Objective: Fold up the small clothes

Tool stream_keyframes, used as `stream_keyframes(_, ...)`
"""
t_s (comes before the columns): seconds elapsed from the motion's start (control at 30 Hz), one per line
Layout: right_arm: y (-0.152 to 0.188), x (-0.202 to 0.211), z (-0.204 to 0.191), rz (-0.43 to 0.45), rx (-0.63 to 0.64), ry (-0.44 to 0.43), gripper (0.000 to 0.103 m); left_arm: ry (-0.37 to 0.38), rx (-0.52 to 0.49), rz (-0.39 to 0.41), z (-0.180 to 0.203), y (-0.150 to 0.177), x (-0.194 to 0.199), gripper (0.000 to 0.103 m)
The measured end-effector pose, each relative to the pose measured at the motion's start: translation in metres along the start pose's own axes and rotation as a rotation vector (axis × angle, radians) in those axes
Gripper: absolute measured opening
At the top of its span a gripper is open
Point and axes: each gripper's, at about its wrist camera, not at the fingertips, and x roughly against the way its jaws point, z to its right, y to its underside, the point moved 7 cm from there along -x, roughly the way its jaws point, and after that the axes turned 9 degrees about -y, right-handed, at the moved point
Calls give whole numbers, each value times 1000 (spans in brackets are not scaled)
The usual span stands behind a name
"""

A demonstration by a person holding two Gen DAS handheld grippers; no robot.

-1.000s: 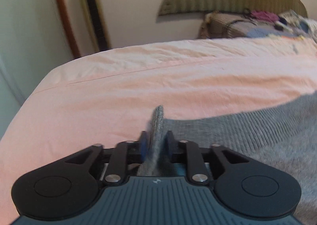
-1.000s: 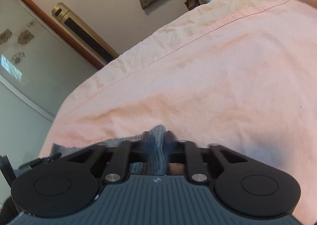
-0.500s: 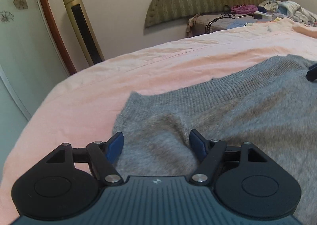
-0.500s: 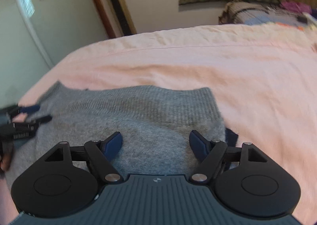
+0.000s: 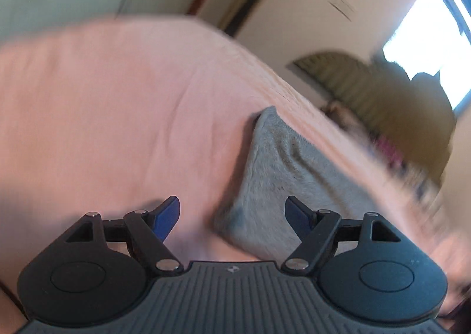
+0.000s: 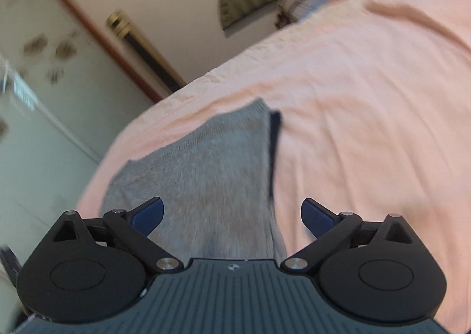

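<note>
Ahead of my right gripper (image 6: 232, 216) and left gripper (image 5: 234, 214), whose jaws have just been opening and grip nothing, the gray knit garment (image 6: 206, 169) lies folded on the pink bedsheet (image 6: 368, 104), so I judge the next move needs regrasping an edge.

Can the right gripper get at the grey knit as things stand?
Probably yes. The right gripper is open and empty, its jaws having just been opening, and the knit lies flat on the pink sheet directly below and ahead with nothing between.
</note>
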Motion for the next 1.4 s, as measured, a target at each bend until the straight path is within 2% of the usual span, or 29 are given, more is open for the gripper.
stream_keyframes(0.07,20,8,15,-1,-141,-57,100,87,195,-63,-14,14,0,79)
stream_keyframes(0.1,27,6,18,-11,-178,-75,100,122,245,-62,-14,19,1,84)
stream_keyframes(0.2,37,-17,19,-11,-183,-79,101,215,282,-88,1,21,-7,85)
stream_keyframes(0.23,37,-26,17,-5,-181,-99,101,263,306,-116,7,22,-14,85)
stream_keyframes(0.27,36,-34,15,10,-179,-112,102,272,330,-151,11,24,-23,85)
stream_keyframes(0.4,25,-56,8,77,-193,-120,103,226,317,-141,29,22,-39,85)
stream_keyframes(0.57,21,-72,3,74,-188,-118,103,153,263,-129,44,15,-59,83)
stream_keyframes(0.7,22,-65,8,74,-196,-141,101,116,237,-109,42,23,-46,82)
stream_keyframes(0.8,23,-59,11,61,-197,-162,99,98,261,-70,30,28,-33,82)
stream_keyframes(0.87,22,-60,12,57,-198,-165,99,73,263,-46,34,21,-40,82)
stream_keyframes(1.03,20,-72,6,81,-167,-131,103,20,152,3,56,15,-57,81)
stream_keyframes(1.07,20,-74,5,84,-150,-118,103,5,128,5,58,16,-57,63)
stream_keyframes(1.1,21,-75,3,87,-131,-100,101,-23,103,-12,59,19,-61,30)
stream_keyframes(1.13,23,-77,4,84,-117,-90,87,-58,80,-33,57,21,-64,18)
stream_keyframes(1.17,25,-80,4,57,-113,-100,57,-75,75,-36,54,21,-65,10)
stream_keyframes(1.2,28,-83,8,26,-128,-105,40,-62,79,-49,52,21,-65,6)
stream_keyframes(1.23,30,-85,13,13,-142,-97,13,-57,76,-61,51,20,-65,6)
stream_keyframes(1.3,31,-83,18,25,-131,-100,13,-57,75,-50,50,16,-57,5)
stream_keyframes(1.4,25,-70,11,44,-111,-122,12,-13,56,-30,57,9,-38,4)
